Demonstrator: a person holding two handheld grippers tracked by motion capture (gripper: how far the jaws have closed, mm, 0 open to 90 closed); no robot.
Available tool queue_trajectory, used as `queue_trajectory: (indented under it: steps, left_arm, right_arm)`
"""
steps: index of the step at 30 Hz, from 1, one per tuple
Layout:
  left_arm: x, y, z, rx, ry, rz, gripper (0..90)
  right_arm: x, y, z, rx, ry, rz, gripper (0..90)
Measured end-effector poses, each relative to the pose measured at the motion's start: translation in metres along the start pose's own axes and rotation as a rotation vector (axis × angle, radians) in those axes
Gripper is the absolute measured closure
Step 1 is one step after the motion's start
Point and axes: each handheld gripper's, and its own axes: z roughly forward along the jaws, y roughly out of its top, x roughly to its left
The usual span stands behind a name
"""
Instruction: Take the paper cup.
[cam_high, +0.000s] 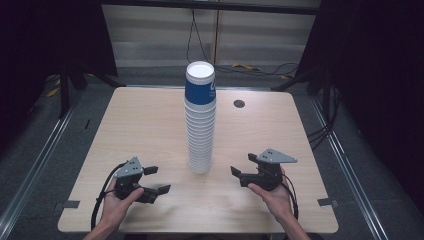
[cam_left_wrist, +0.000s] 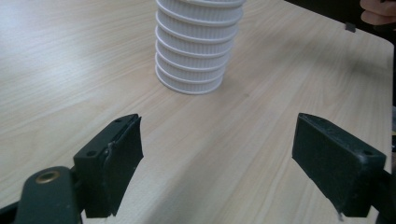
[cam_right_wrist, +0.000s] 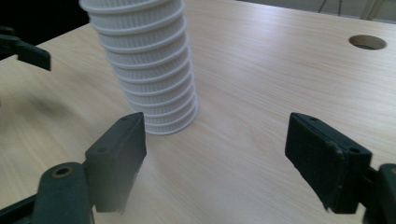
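A tall stack of white ribbed paper cups (cam_high: 200, 125), the top one with a blue band, stands upside down at the middle of the wooden table (cam_high: 145, 120). My left gripper (cam_high: 156, 180) rests open near the front edge, left of the stack, held by a hand. My right gripper (cam_high: 242, 167) is open on the other side, right of the stack. The stack's base (cam_left_wrist: 191, 70) lies ahead of the left gripper (cam_left_wrist: 217, 154), apart from it. In the right gripper view the stack (cam_right_wrist: 149, 70) stands ahead of the left jaw of my right gripper (cam_right_wrist: 215, 158), untouched.
A round cable hole (cam_high: 239, 103) sits in the table's far right part, also seen as the hole (cam_right_wrist: 367, 42) in the right gripper view. Cables (cam_high: 200, 45) run on the floor behind the table. Dark curtains flank both sides.
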Motion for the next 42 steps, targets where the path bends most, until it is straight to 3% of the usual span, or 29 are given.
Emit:
queue_trajectory:
  steps: [6,9,17,20,31,35,40,42]
  left_arm:
    - [-0.005,-0.001,0.000,0.008,-0.006,0.008,15.9]
    - [-0.006,-0.001,-0.001,0.006,-0.004,0.016,15.9]
    - [-0.006,-0.002,0.000,0.021,0.003,0.009,16.0]
    - [-0.006,-0.002,0.001,0.017,-0.002,0.003,16.0]
    - [-0.005,-0.004,0.001,0.021,0.000,0.002,16.0]
    - [-0.005,-0.003,0.000,0.008,-0.003,0.006,15.9]
    - [-0.005,-0.004,0.000,0.014,-0.008,0.007,15.9]
    - [-0.005,-0.004,0.001,0.016,-0.008,0.002,15.9]
  right_arm:
    - [0.010,0.011,-0.003,-0.011,0.020,-0.032,26.5]
    - [0.013,0.021,-0.005,0.008,0.031,-0.031,25.6]
    - [0.015,0.037,-0.012,-0.029,0.063,-0.015,24.5]
    - [0.019,0.043,-0.014,-0.030,0.052,-0.038,26.2]
    - [0.020,0.072,-0.018,-0.075,0.080,-0.066,23.5]
    - [0.019,0.086,-0.025,-0.100,0.099,-0.059,20.2]
    - [0.019,0.098,-0.027,-0.093,0.136,-0.060,18.4]
    - [0.019,0.100,-0.026,-0.099,0.114,-0.070,18.7]
